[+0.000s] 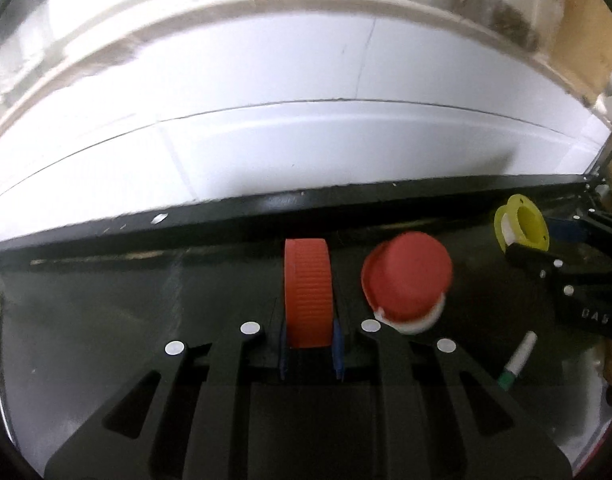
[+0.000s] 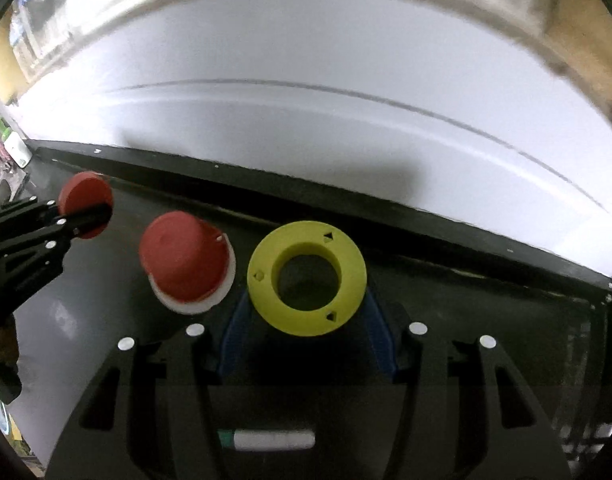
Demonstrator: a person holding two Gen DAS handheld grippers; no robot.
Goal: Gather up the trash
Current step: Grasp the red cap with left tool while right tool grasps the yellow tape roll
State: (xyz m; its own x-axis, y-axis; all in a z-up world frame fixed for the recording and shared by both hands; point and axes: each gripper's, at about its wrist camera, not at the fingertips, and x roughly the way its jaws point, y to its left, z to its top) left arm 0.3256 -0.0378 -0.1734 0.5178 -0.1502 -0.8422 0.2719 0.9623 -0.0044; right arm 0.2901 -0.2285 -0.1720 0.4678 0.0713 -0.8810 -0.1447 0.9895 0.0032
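your left gripper (image 1: 309, 336) is clamped narrow on an orange-red ribbed cap (image 1: 307, 292). the cap stands on edge between the blue pads (image 1: 337, 344), its knurled rim facing the camera and its flat faces against the pads. in the right wrist view the same cap (image 2: 86, 204) reads as a plain red disc held at the tip of the left gripper (image 2: 90, 213), well off to the left of your right claw.

your right gripper (image 2: 306, 312) is closed at about half width on a yellow-green plastic ring (image 2: 306, 278). the ring is a flat flange with a wide round hole and small raised triangle marks on its face, and both blue fingers (image 2: 234, 332) press on it from either side. from the left wrist view the ring (image 1: 521, 226) sits far right of the left claw, gripped by the right gripper (image 1: 517, 240).

between the two claws a red domed cap on a white base (image 1: 405, 284) lies on the dark table (image 1: 106, 300), tipped over, just right of the left fingers and just left of the ring. a small white stick with a green end (image 1: 517, 358) lies near the left claw's right side.
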